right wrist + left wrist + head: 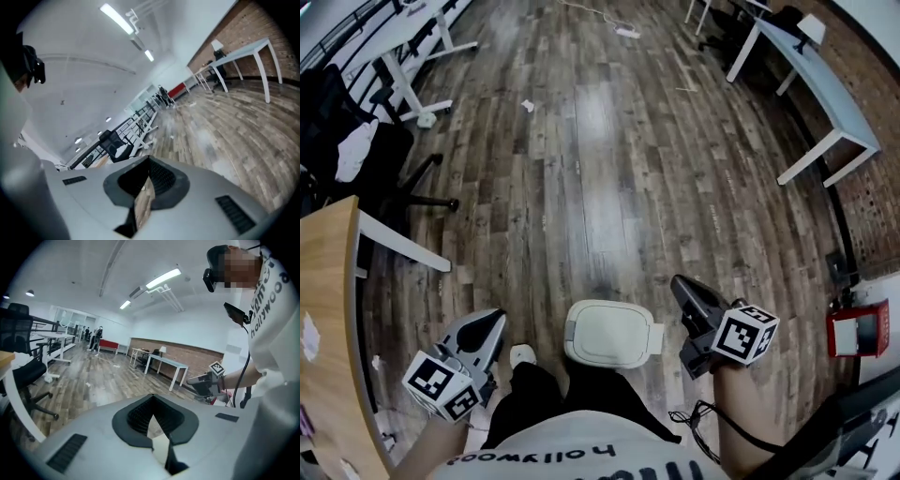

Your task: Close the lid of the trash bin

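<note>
Leftmost in the head view, a wooden table [323, 309] runs along the frame's edge, with a black chair [347, 141] beyond it on the floor [600, 169]. Next comes the left gripper [492, 321], held low by the person's left leg, its marker cube nearest the camera. Its own view shows the jaws drawn together at the tips [152, 399] with nothing between them, pointing out over the room. A white shoe [522, 354] sits just right of that gripper. The bin [607, 330] stands on the floor at the bottom middle, right in front of the person's legs and between the two grippers; its pale lid lies flat over the top. Neither gripper touches it. The right gripper [680, 281] hangs just beside the bin's right edge, and its view also shows the jaws together [149, 161], holding nothing, aimed along the floor. It appears too in the left gripper view [206, 383]. Farther right, a red box [855, 330] sits near the frame's edge, and a white desk [825, 94] stands at the upper right.
</note>
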Demonstrator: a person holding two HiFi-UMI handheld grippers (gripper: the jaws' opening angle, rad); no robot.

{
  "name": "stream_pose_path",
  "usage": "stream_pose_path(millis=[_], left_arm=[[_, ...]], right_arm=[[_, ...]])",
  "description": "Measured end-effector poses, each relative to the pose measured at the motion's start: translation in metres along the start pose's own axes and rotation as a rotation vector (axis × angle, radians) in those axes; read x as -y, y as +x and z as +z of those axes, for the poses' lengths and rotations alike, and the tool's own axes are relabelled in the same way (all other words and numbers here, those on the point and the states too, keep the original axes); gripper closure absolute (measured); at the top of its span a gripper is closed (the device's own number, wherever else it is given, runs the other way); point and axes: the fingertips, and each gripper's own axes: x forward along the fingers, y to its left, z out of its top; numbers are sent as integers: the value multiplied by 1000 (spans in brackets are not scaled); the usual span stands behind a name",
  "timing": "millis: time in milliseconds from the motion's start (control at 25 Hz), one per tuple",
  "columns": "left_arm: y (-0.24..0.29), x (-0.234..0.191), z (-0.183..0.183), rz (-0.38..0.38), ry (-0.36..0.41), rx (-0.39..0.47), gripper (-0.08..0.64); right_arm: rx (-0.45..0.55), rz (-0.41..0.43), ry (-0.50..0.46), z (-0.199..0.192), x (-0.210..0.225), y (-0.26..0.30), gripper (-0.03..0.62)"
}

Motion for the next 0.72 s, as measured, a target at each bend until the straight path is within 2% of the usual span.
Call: stream_pose_path(millis=[80,200,360,520,720], left_arm=[[13,22,20,-52,34,42,555],[22,51,47,-120,51,109,555],[29,77,76,-198,78,158,555],[20,89,82,-226,140,145,555],[7,80,84,-187,161,155,555]], right_arm=[[87,16,-64,31,-23,-36,581],[191,-28,-171,52,-46,-88,581],[243,-104,-306,61,-56,-131,581],[268,-159,-311,50,-48,-156,581],[286,-196,-259,47,-30,-168,581]])
